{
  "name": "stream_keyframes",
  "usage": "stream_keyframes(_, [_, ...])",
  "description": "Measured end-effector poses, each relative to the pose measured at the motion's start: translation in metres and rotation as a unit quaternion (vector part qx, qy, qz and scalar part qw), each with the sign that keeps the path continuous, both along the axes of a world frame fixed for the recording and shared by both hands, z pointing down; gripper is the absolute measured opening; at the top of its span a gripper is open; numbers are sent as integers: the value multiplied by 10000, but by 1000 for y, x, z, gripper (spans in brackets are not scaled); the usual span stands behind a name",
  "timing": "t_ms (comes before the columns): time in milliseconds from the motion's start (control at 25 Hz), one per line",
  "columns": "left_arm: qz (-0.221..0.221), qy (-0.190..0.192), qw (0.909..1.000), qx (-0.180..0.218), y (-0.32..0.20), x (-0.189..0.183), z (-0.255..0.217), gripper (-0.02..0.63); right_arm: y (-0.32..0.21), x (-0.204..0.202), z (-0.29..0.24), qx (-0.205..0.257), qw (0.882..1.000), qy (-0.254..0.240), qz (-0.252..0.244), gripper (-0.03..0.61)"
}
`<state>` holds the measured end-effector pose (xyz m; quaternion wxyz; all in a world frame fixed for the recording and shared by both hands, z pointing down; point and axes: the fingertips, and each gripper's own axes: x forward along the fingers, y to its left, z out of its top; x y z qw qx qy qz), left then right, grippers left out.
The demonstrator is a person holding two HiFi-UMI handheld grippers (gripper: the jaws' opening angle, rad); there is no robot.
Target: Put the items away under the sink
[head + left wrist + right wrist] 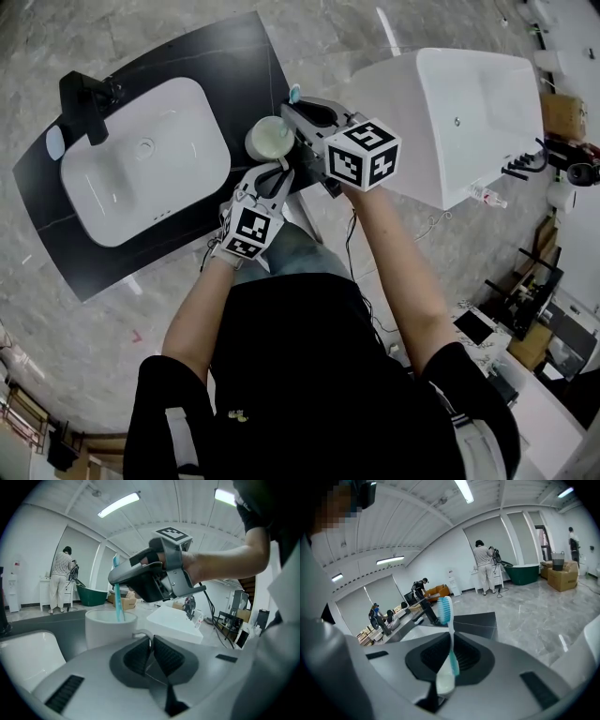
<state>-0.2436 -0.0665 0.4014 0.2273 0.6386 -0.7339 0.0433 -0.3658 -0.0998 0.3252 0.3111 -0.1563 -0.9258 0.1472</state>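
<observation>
Both arms (394, 258) extended, right claw (298, 112) over cup (270, 139)

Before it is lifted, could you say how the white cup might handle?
The cup looks rigid and smooth. The left gripper pinches only its thin handle, so it may swing or tilt. It sits near the counter edge, so a push could tip it off.

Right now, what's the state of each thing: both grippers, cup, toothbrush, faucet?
left gripper: shut on the cup's handle.
right gripper: shut on the toothbrush.
cup: upright, mouth open.
toothbrush: gripped, bristle end up, lower end at the cup's mouth.
faucet: no water seen running.
</observation>
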Motion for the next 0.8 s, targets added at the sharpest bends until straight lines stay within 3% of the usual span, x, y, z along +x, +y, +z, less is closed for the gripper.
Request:
stream_keyframes(320, [14, -96, 9999, 109, 25, 3, -21, 43, 4, 20, -72, -267, 9957, -685, 568, 46])
stream_keyframes(800, [285, -305, 9991, 110, 84, 32, -55, 43, 26, 95, -131, -73, 9832, -1289, 1289, 46])
